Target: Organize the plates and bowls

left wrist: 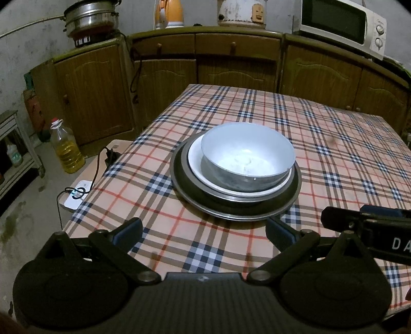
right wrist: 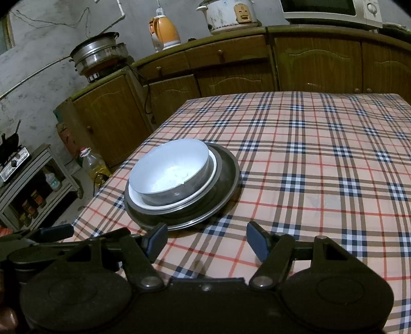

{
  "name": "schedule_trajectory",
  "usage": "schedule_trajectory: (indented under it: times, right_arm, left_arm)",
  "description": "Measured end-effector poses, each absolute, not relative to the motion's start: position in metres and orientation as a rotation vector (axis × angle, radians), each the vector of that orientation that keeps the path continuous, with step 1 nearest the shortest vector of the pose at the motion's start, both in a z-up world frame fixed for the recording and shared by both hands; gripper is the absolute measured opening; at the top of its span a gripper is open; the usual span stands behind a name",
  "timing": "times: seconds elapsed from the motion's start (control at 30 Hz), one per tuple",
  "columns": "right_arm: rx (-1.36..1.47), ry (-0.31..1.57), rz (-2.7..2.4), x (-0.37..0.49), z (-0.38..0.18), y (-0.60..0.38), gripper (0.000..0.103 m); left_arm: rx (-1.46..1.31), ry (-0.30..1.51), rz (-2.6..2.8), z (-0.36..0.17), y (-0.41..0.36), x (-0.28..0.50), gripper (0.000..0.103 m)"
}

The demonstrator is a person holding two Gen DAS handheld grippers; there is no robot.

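1. Dishes sat in one stack on the worktop (left wrist: 321,133), on a checked cloth, toward its left edge and the near half as seen from both wrist cameras.
2. Top of stack: metal bowl (left wrist: 248,156), upright, dull grey outside, pale bright inside with a whitish patch at the bottom. Rim looked round and undented.
3. Under it: white plate (left wrist: 196,164). Bowl sat off-centre on it, shifted to the right in the left wrist view, so more white rim showed on the left.
4. Under that: dark plate (left wrist: 185,177), only a narrow ring visible.
5. Bottom: wide metal tray (left wrist: 179,187), shallow, with a shiny rim, flat on the cloth.
6. From the right wrist view the same stack (right wrist: 179,179) sat left of centre; the layers looked nested, nothing tilted.
7. Left gripper (left wrist: 204,230): fingers were wide open, nothing between them, just short of the tray's near rim, not touching it.
8. Right gripper (right wrist: 206,240): fingers were wide open and empty, over bare cloth just right of the stack's near edge. Its left finger (right wrist: 156,240) was close to the tray rim; contact could not be told.
9. The two grippers were side by side, each showing at the edge of the other's view.
10. Behind the worktop: wooden cabinets (left wrist: 231,64) carrying a microwave (left wrist: 341,23), an orange kettle (right wrist: 164,32) and a rice cooker (right wrist: 228,15).
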State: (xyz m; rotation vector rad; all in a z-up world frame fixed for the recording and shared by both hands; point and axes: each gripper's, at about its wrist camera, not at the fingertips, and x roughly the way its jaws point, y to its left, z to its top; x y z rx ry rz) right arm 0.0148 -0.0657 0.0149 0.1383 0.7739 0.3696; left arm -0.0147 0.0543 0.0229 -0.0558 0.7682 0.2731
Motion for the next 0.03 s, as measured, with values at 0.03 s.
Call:
schedule_trajectory:
  times: [0.03]
  right_arm:
    - [0.14, 0.774, 0.37, 0.0153, 0.0153, -0.0659, 0.081]
  left_arm:
    - [-0.057, 0.769, 0.274, 0.0225, 0.054, -0.0144, 0.103]
